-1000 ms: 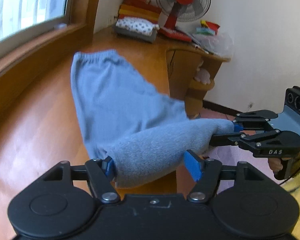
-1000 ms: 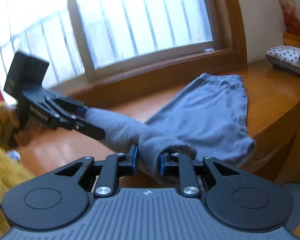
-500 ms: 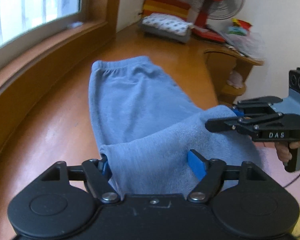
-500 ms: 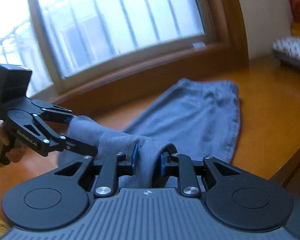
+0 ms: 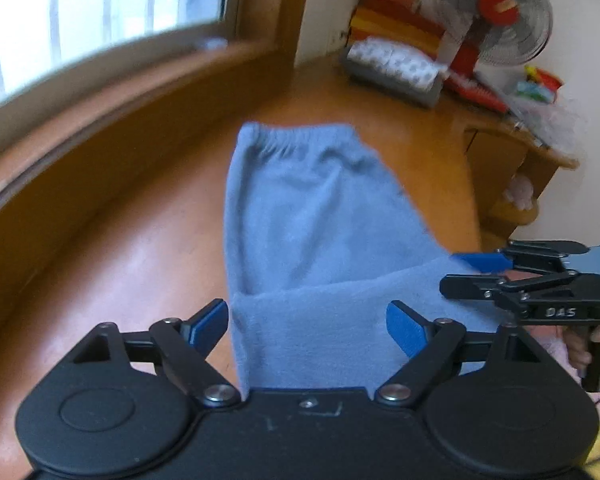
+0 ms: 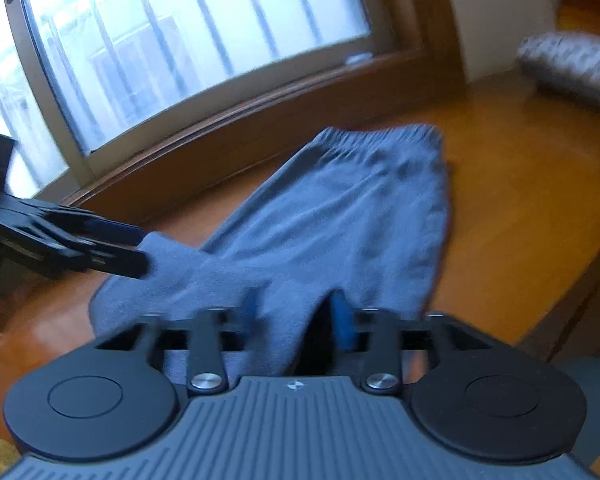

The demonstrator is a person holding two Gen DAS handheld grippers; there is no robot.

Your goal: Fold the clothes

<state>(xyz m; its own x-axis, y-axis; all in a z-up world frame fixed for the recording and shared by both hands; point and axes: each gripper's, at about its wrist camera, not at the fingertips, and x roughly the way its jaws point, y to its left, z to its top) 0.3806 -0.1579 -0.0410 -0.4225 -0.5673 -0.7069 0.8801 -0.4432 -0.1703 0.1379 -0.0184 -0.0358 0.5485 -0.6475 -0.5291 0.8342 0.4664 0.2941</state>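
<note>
Laying the lifted end of the blue pants (image 5: 312,240) evenly over the half spread on the counter (image 5: 120,264) is the step, I judge; both corners should come down level, square to the waistband near the far edge. The left tool (image 5: 306,322) is spread wide, cloth lying loose between its fingers. The right tool (image 6: 296,316) looks parted around a fold of cloth, though blur hides whether it pinches.
</note>
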